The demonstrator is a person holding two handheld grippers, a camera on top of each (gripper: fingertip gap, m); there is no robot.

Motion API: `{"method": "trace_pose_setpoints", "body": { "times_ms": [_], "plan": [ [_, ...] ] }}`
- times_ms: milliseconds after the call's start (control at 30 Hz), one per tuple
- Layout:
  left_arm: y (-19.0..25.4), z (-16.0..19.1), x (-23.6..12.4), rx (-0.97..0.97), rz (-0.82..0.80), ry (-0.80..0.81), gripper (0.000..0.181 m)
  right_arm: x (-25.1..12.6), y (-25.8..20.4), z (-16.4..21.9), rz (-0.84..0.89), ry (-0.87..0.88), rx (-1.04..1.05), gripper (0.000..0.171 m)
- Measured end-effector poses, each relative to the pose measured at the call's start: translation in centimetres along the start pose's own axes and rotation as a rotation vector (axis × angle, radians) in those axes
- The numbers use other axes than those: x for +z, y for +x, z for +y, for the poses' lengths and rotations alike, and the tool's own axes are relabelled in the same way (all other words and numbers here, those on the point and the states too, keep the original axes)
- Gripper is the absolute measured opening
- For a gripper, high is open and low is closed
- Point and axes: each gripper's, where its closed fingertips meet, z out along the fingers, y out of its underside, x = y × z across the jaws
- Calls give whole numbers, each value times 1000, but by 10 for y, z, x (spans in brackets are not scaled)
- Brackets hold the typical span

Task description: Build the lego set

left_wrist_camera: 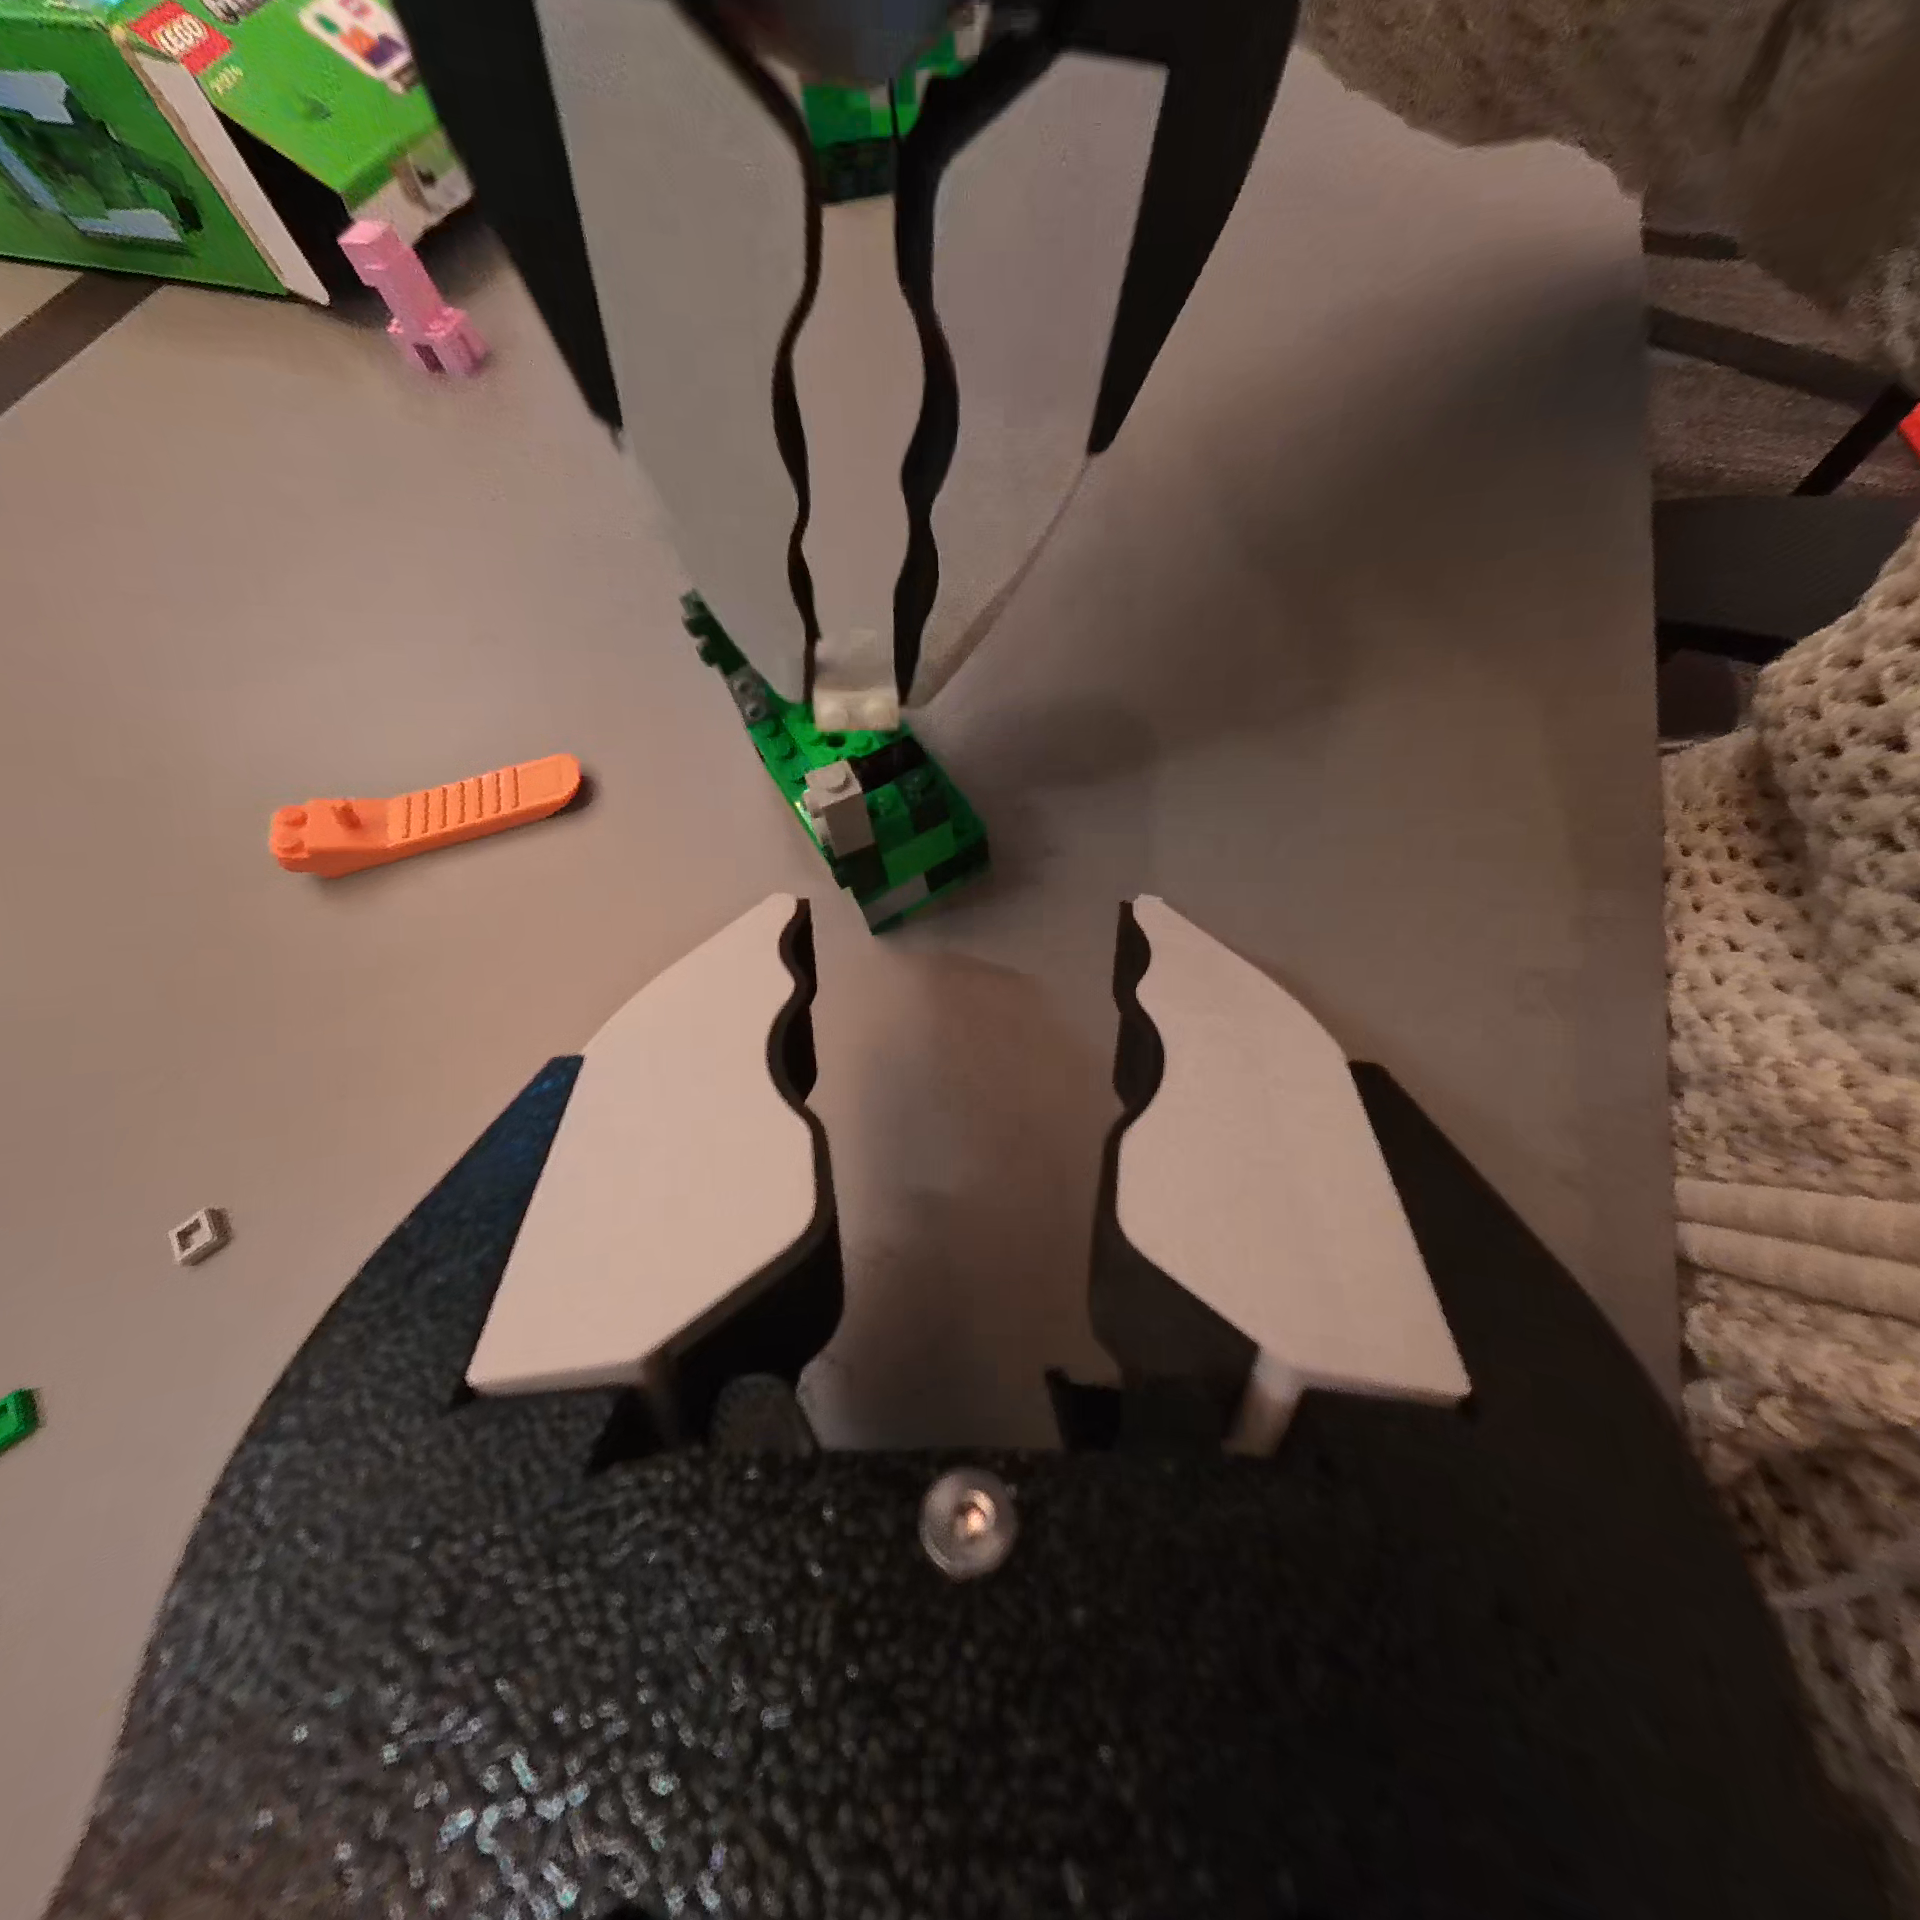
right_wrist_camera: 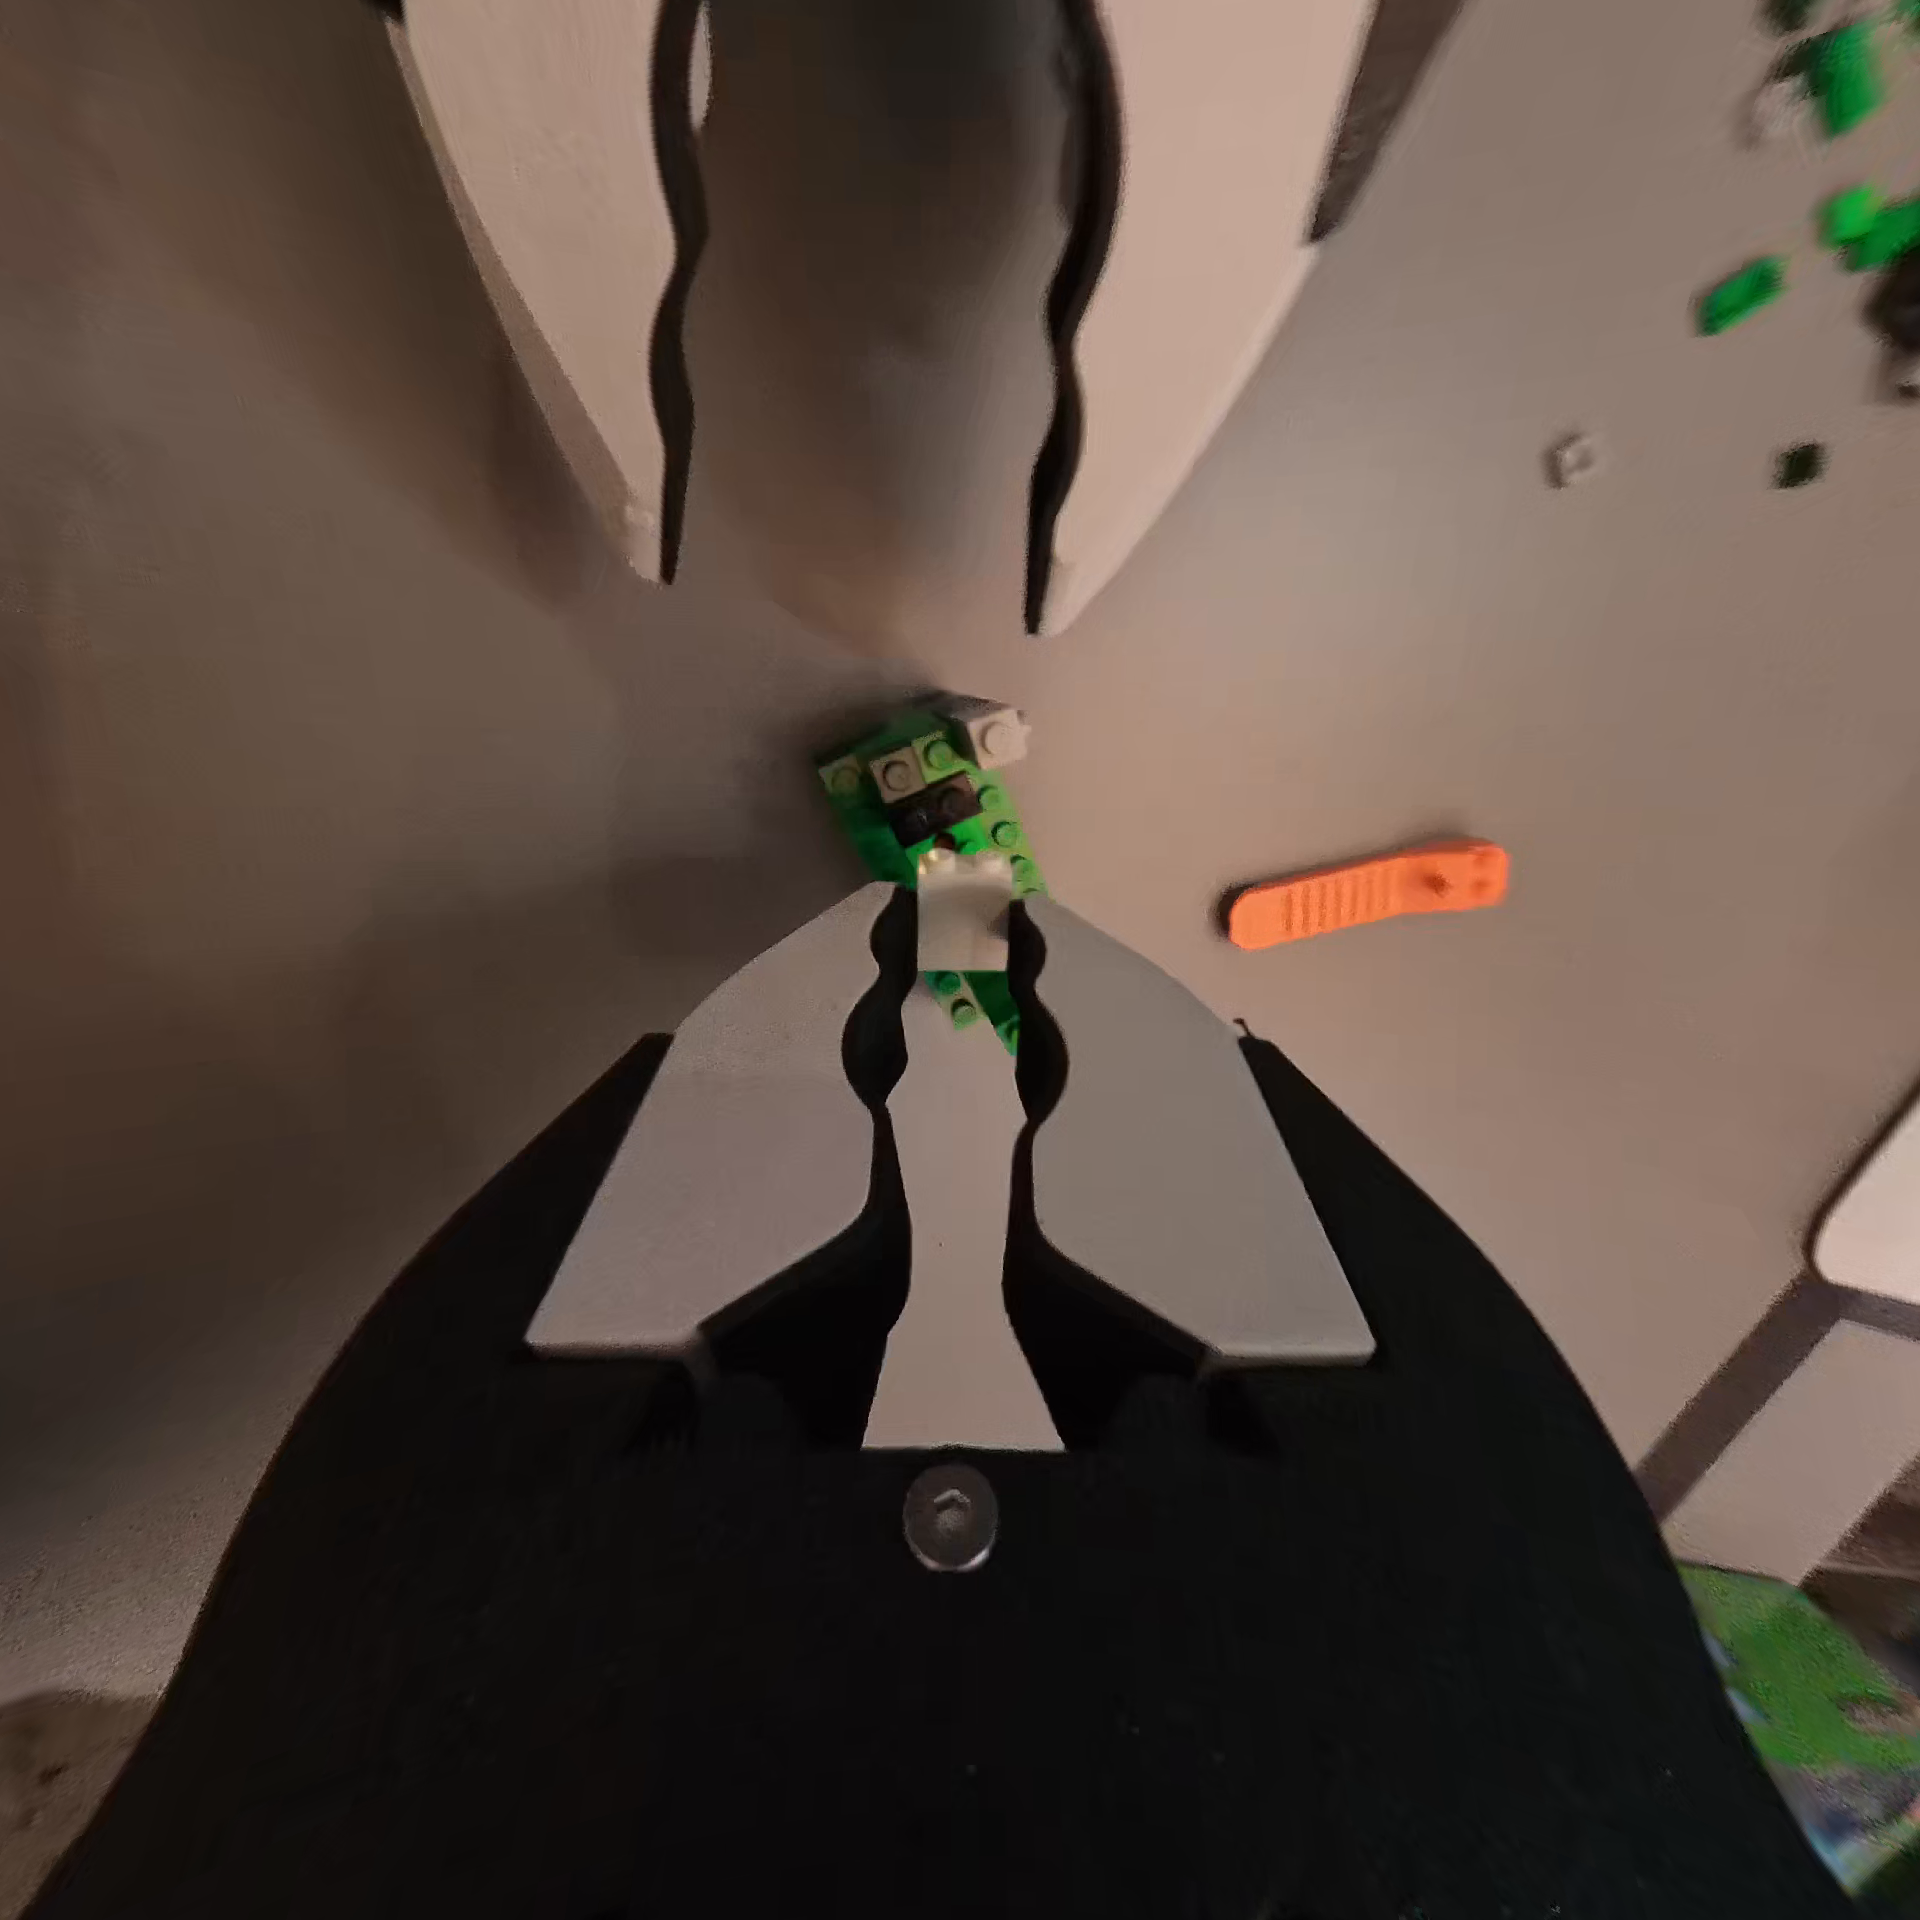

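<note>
A small green, black and grey lego build (left_wrist_camera: 883, 821) lies on the grey table between the two grippers; it also shows in the right wrist view (right_wrist_camera: 961, 805). My right gripper (right_wrist_camera: 961, 914) is shut on a white brick (right_wrist_camera: 961, 920) and holds it just above the build; in the left wrist view that gripper (left_wrist_camera: 857, 675) comes from the far side with the white brick (left_wrist_camera: 854, 691) at its tips. My left gripper (left_wrist_camera: 966, 914) is open and empty, just short of the build's near end. It shows opposite in the right wrist view (right_wrist_camera: 847, 608).
An orange brick separator (left_wrist_camera: 416, 816) lies left of the build. A pink lego figure (left_wrist_camera: 416, 301) and green set boxes (left_wrist_camera: 135, 145) stand at the back left. A small grey tile (left_wrist_camera: 200, 1234) and loose green pieces (right_wrist_camera: 1745, 291) lie nearby. A knitted blanket (left_wrist_camera: 1797, 935) lies past the table's right edge.
</note>
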Motion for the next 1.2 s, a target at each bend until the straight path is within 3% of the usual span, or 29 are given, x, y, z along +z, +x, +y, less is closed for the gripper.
{"method": "trace_pose_setpoints", "body": {
  "times_ms": [33, 167, 300, 367, 500, 933, 1033, 1167, 1200],
  "plan": [
    [0, -1, 0, 1, -2, 5, 55, -5, 1, -2, 42, 55, 27, 16],
    [-4, -8, -1, 27, -50, 42, 57, -27, 5, -11, 238, 328, 236, 16],
    [-8, -26, -5, 80, -112, 111, 55, -54, 5, -28, 379, 728, 491, 16],
    [-12, -36, -5, 92, -152, 138, 50, -67, 11, -33, 470, 893, 616, 16],
    [-27, -51, -6, 140, -305, 163, 30, -77, 17, -42, 564, 1063, 745, 16],
    [-31, -74, -16, 310, -481, 272, 9, -80, 21, -52, 739, 1040, 683, 16],
    [-17, -72, -11, 323, -315, 275, 7, -80, 9, -52, 669, 1027, 564, 21],
    [8, -61, 0, 305, -12, 245, 7, -80, -14, -51, 396, 1048, 509, 37],
    [14, -59, 0, 297, 48, 236, 7, -78, -20, -50, 338, 1027, 489, 33]
  ]
}}
